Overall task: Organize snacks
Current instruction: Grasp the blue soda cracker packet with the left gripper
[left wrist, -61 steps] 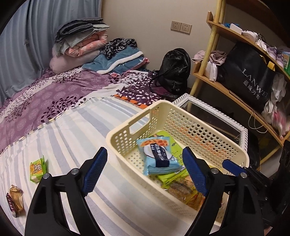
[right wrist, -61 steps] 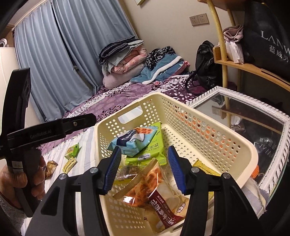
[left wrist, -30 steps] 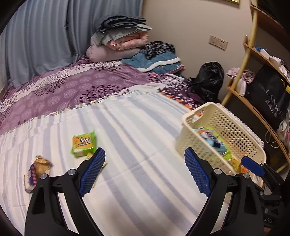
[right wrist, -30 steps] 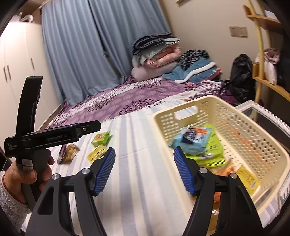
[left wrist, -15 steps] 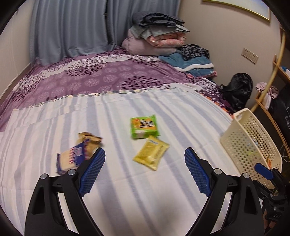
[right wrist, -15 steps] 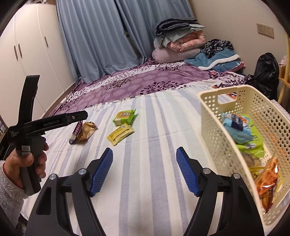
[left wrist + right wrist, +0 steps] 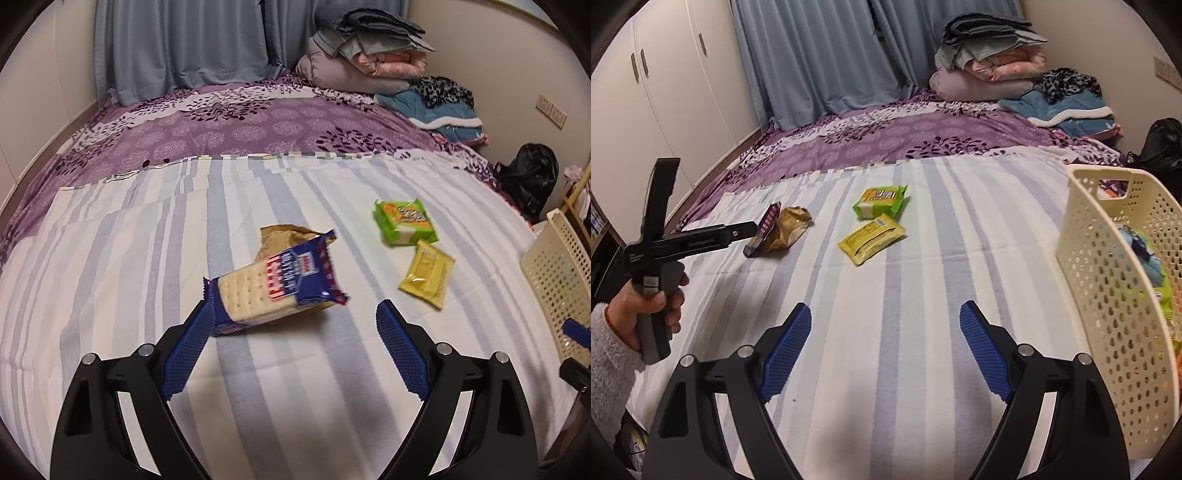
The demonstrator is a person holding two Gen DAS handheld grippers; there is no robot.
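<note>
Several loose snacks lie on the striped bedcover. In the left wrist view a blue cracker pack (image 7: 277, 288) leans on a gold packet (image 7: 280, 236). My left gripper (image 7: 295, 314) is open just in front of the pack, its left fingertip close to the pack's end. To the right lie a green pack (image 7: 404, 221) and a yellow packet (image 7: 426, 273). My right gripper (image 7: 886, 312) hovers over bare cover beside the cream basket (image 7: 1108, 295). Its jaws are opening with nothing between them. The green pack (image 7: 881, 201) and yellow packet (image 7: 871, 240) lie ahead of it.
The basket holds several snack packs at the bed's right edge. A hand (image 7: 646, 302) in a fuzzy sleeve holds the left gripper (image 7: 746, 230). Folded bedding (image 7: 990, 59) is piled at the far end, with a black bag (image 7: 528, 177) by the wall.
Both views have swung left, away from the basket toward the loose snacks. The left gripper has dropped close to the cracker pack. The right jaws have spread wider.
</note>
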